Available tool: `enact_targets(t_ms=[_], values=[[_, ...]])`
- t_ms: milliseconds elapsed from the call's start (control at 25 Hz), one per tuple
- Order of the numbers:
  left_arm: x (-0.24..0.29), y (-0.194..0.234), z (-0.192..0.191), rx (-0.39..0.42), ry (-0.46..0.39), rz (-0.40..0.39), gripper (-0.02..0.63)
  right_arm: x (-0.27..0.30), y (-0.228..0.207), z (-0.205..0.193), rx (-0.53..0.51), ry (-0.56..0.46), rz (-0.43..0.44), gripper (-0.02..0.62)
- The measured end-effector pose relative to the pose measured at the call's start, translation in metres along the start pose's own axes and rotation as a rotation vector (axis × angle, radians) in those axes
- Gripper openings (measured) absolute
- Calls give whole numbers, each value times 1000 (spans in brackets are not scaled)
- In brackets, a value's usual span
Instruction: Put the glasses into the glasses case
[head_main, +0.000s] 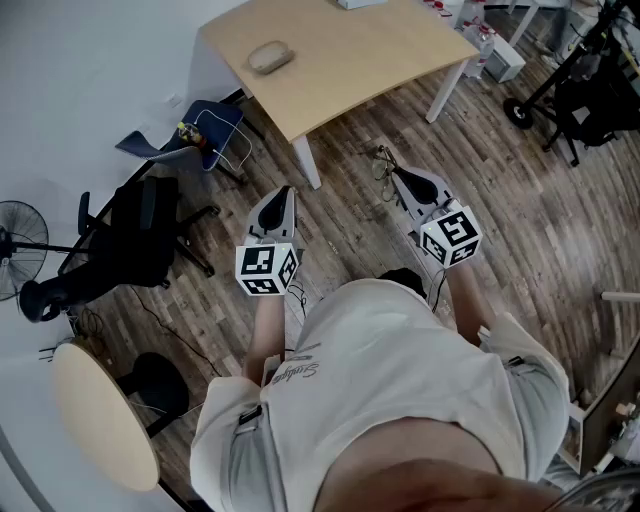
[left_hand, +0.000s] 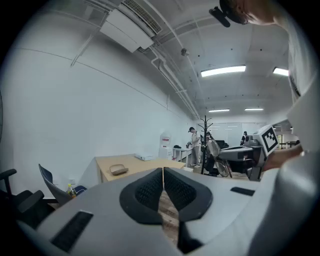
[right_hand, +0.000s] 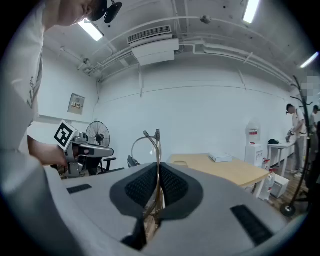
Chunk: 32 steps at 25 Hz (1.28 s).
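The left tongs (left_hand: 163, 172) are clenched on nothing and held out over the floor, probably kept free to deal with the case. The glasses case (head_main: 268, 57) lies on the counter (head_main: 350, 70), well apart from both tongs. The right tongs (right_hand: 157, 170) are clamped on the glasses (right_hand: 149, 145), pinching a thin part of the frame so they stand upright, seemingly for carrying to the case
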<state>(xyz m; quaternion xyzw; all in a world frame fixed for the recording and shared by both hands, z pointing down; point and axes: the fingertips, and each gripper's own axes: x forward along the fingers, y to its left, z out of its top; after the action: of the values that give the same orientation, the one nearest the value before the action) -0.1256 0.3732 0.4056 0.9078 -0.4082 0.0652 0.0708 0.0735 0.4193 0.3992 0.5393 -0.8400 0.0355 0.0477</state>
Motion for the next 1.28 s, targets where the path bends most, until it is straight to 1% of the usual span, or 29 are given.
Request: enact_targets(t_ms=[240,480,640,760,920,1160,1280], values=[[8,11,2,-4,9,-4,17,14,-4,7,-29,0,-7,9],[16,16,-11,-21,34,-17,17,20,-15,0,-11,24,-29,9],[31,20,-23,-42,63,-22,17,27,-28,-7,8,48,-38,9],[49,23,-28,-54,87,-14,17,35,-43,-11,15,59,-26,9],[83,25,-15,-40,85,11,17,54,-73,-9,13,44,1,9],[134,28,15,-26,72,55,17,86,-118,4,-29,17,64,9],[154,31,18,-33,73,80,17,102,-139,3,-25,13,87,9]])
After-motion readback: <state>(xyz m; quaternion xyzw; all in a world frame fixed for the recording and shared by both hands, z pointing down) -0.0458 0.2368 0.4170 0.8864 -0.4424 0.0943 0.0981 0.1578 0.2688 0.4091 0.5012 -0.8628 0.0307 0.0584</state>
